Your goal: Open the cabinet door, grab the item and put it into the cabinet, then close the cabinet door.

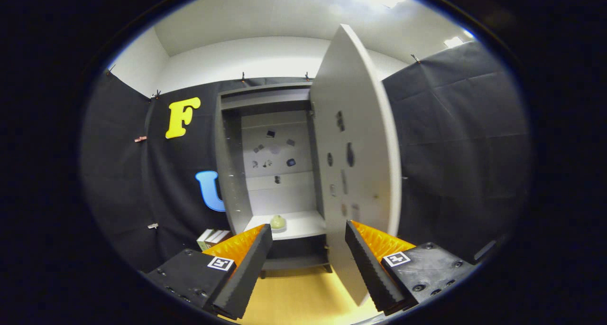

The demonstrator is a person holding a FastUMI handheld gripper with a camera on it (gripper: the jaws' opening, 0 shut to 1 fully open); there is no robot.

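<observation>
Gripper (308, 263): fingers spread wide, holding nothing | cabinet door (355, 173): swung open, edge just ahead of the right finger, likely ready for pushing shut | item (278, 222): small pale-green thing beyond the fingers on the cabinet (227, 173) shelf, apparently already placed.

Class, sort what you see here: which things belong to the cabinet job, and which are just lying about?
Job:
cabinet
open cabinet door
small pale green item on the shelf
gripper, fingers apart, holding nothing

Lying about:
books on the floor beside the cabinet
</observation>
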